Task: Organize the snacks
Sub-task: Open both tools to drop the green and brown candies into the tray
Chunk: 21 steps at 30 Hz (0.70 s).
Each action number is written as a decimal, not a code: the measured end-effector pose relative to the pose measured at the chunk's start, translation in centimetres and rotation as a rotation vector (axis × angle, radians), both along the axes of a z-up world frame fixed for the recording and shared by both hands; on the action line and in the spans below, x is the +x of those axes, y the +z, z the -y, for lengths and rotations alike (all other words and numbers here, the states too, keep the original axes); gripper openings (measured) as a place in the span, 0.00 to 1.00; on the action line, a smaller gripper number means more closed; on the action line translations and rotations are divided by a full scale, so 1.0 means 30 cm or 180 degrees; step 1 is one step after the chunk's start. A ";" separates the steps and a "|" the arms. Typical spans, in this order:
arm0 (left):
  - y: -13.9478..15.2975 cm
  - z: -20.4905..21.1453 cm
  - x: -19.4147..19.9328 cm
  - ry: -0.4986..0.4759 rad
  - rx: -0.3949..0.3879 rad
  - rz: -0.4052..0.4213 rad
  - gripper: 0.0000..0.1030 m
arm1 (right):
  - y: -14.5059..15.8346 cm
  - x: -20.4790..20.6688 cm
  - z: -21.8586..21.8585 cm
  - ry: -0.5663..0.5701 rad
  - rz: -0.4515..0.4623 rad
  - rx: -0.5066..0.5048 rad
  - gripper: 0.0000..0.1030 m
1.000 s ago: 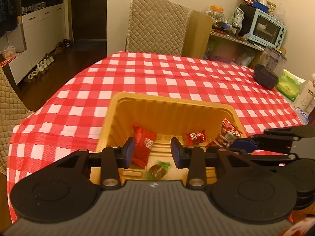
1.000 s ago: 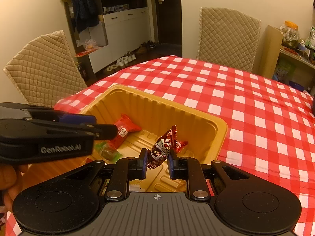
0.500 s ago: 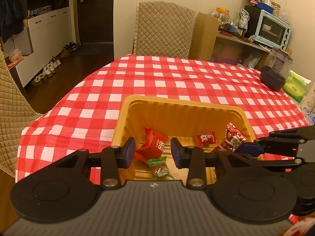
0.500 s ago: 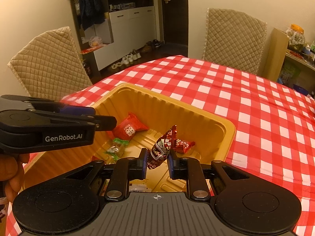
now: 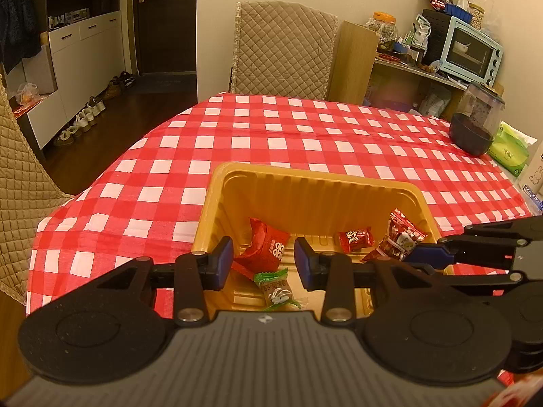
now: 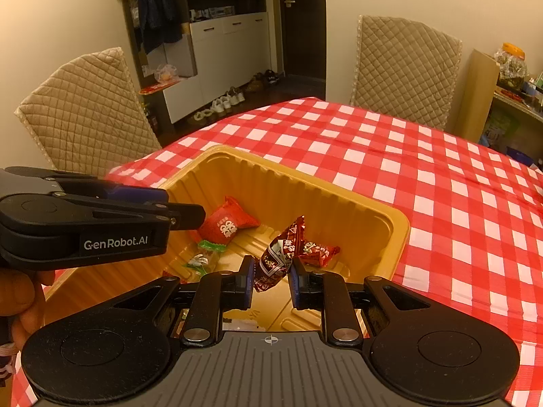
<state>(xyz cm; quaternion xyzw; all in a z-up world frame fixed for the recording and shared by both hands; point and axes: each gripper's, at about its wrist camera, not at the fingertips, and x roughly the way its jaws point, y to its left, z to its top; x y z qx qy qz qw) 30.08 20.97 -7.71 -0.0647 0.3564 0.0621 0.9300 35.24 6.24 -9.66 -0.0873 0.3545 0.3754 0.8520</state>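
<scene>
Where the view is cut off: the yellow plastic tray's (image 5: 305,183) near edge is hidden.
Snacks: four are counted.
Left gripper (image 5: 264,264): held wide, empty.
Right gripper (image 6: 270,279): a dark red crinkly candy wrapper (image 6: 280,254) is pinched.

1. Warm, yellowish indoor light tints both views; the walls read cream-orange
2. Brightness is moderate; the doorway (image 5: 163,17) at 11 o'clock in the left view stays dark, as does the floor near it
3. Strong fisheye bending: the chair back (image 6: 88,112) at 9 o'clock in the right view leans and curves, and black vignette cuts the corners
4. Soft glare shines on the yellow tray (image 5: 315,183) wall; shadows inside it are faint and diffuse
5. Focus is crisp at centre; the shelf clutter (image 5: 441,6) at 1 o'clock looks softer
</scene>
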 end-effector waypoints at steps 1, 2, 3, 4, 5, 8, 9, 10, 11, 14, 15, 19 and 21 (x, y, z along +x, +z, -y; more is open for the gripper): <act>0.000 0.000 0.000 0.0003 0.0002 0.0000 0.34 | 0.001 0.000 -0.001 0.0008 0.0004 0.0001 0.21; 0.000 -0.002 0.000 0.0010 0.0000 0.0002 0.34 | 0.000 -0.002 -0.002 0.0023 0.0006 0.0004 0.21; 0.000 -0.004 -0.001 0.0017 -0.0004 0.0004 0.34 | -0.001 -0.002 -0.003 0.0056 0.0006 0.0019 0.21; 0.000 -0.007 -0.001 0.0026 -0.0004 0.0006 0.34 | -0.002 -0.006 -0.008 0.0089 0.0018 0.0022 0.21; 0.000 -0.009 -0.002 0.0037 0.0001 0.0008 0.35 | -0.003 -0.010 -0.012 0.0105 0.0048 0.0001 0.27; -0.001 -0.019 -0.003 0.0073 -0.0001 0.0006 0.35 | 0.001 -0.021 -0.007 0.0111 0.0091 0.0059 0.57; 0.000 -0.020 -0.003 0.0082 -0.0002 0.0007 0.35 | 0.003 -0.020 -0.004 0.0105 0.0085 0.0084 0.57; 0.000 -0.022 -0.004 0.0089 -0.0001 0.0010 0.35 | 0.004 -0.021 -0.004 0.0089 0.0095 0.0085 0.57; 0.003 -0.023 -0.005 0.0091 -0.0003 0.0012 0.35 | 0.006 -0.021 -0.002 0.0079 0.0111 0.0084 0.57; 0.004 -0.025 -0.006 0.0092 -0.0004 0.0015 0.35 | 0.008 -0.017 0.002 0.0064 0.0104 0.0079 0.57; 0.004 -0.025 -0.007 0.0091 0.0000 0.0017 0.35 | 0.008 -0.016 0.003 0.0060 0.0104 0.0071 0.57; 0.005 -0.027 -0.009 0.0097 0.0001 0.0023 0.35 | 0.014 -0.013 0.006 0.0050 0.0117 0.0057 0.57; 0.006 -0.028 -0.010 0.0102 0.0001 0.0027 0.36 | 0.016 -0.016 0.010 0.0048 0.0137 0.0062 0.57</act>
